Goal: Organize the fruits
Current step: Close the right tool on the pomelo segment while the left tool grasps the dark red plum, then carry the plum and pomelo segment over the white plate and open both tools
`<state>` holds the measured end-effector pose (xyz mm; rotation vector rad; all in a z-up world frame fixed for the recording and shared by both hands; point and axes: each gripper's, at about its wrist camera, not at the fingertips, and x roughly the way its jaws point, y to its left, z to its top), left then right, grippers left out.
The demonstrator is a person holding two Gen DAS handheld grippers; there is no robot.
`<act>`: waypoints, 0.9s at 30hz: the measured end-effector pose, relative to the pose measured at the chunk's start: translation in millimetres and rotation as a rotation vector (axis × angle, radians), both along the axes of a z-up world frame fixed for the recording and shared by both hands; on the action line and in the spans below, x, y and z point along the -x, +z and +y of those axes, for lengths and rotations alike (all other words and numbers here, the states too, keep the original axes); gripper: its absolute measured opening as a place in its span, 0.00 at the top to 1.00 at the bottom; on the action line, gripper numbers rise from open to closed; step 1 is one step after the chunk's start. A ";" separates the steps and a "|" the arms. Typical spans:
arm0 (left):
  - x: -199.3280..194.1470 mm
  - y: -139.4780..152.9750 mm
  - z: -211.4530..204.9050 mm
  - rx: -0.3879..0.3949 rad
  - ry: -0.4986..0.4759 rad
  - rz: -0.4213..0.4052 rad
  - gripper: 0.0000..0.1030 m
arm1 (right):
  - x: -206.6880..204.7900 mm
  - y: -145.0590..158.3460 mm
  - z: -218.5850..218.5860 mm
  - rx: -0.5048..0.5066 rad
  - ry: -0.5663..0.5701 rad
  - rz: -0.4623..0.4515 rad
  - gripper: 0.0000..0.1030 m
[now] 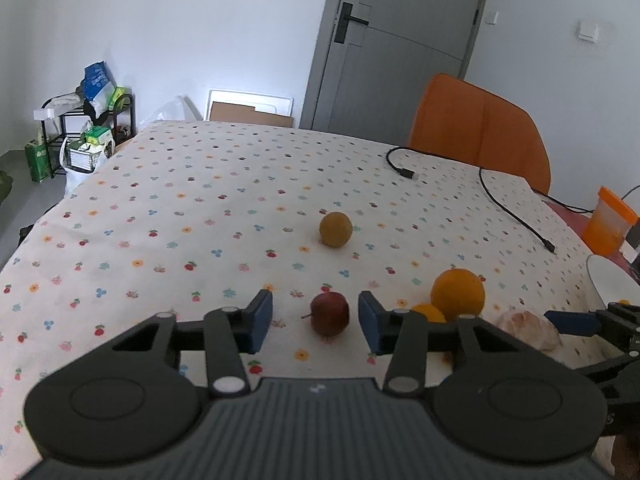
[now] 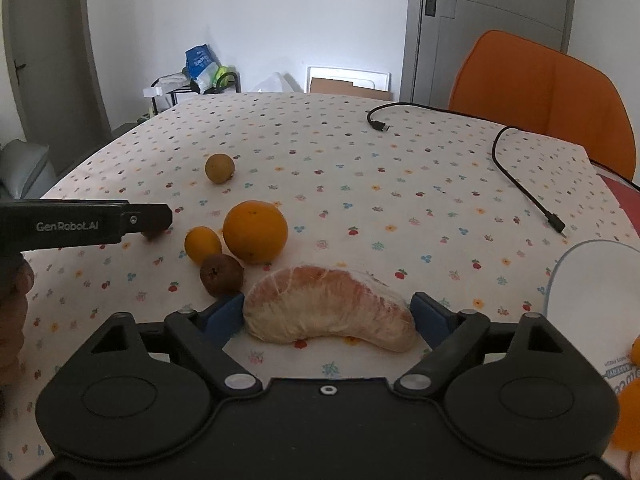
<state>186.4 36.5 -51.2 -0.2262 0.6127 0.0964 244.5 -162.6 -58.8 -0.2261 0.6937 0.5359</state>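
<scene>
Between the open fingers of the right gripper (image 2: pixel 328 316) lies the pomelo segment (image 2: pixel 330 308), flat on the worktop (image 2: pixel 360 168); the blue pads stand just beside its two ends, and whether they touch it I cannot tell. It looks peeled, with only a thin membrane over soft pulp, so I judge it light, squashy and easy to tear. A gentle hold along the thick middle should do better than one end to end, since pressing on the tapered tips would likely bend it.

The left gripper (image 1: pixel 316 316) is also spread wide, with the red fruit (image 1: pixel 330 314) sitting between its pads and not touched. That one seems small, round and firm with a smooth skin, so it may roll or slip; closing across its widest part should hold it. The big orange (image 2: pixel 255 231), small orange (image 2: pixel 203 245), brown fruit (image 2: pixel 221 274) and yellow fruit (image 2: pixel 219 168) rest on the cloth, the white plate (image 2: pixel 592 280) at the right.
</scene>
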 end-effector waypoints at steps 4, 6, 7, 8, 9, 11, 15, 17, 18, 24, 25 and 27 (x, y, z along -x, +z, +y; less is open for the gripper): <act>1.0 0.0 -2.4 0.003 -0.010 0.004 0.78 | 2.9 1.3 -0.3 0.008 -0.001 0.003 0.13; 2.4 0.5 -1.9 0.010 -0.011 0.005 0.78 | 4.9 1.4 -0.2 0.014 0.002 0.001 0.12; 3.4 0.8 -1.9 0.013 -0.011 0.004 0.78 | 5.9 1.2 -0.3 0.015 0.004 -0.001 0.13; 5.1 1.1 -2.4 0.013 -0.011 0.002 0.78 | 6.5 0.9 -0.6 0.016 0.006 -0.003 0.13; 7.0 1.5 -3.1 0.012 -0.011 -0.001 0.78 | 7.0 0.7 -1.2 0.015 0.007 -0.004 0.14; 11.0 1.8 -4.2 0.014 -0.014 -0.006 0.78 | 7.9 1.0 -2.6 0.014 0.004 -0.009 0.16; 18.1 3.6 -4.6 0.019 -0.014 -0.014 0.79 | 13.4 0.6 -2.8 0.008 0.019 -0.021 0.17; 21.8 5.0 -4.0 0.025 -0.015 -0.021 0.79 | 16.8 1.5 -2.9 0.004 0.025 -0.026 0.17; 23.9 5.9 -3.6 0.027 -0.016 -0.025 0.79 | 18.4 2.4 -3.4 0.000 0.028 -0.027 0.17; 35.9 13.9 -1.9 0.041 -0.013 -0.054 0.79 | 28.6 11.3 -7.8 -0.018 0.035 -0.056 0.17; 37.4 15.3 -2.1 0.041 -0.015 -0.058 0.79 | 30.1 12.8 -8.1 -0.021 0.033 -0.061 0.18; 39.9 18.3 -4.0 0.036 -0.019 -0.066 0.79 | 33.0 15.1 -10.0 -0.028 0.026 -0.070 0.18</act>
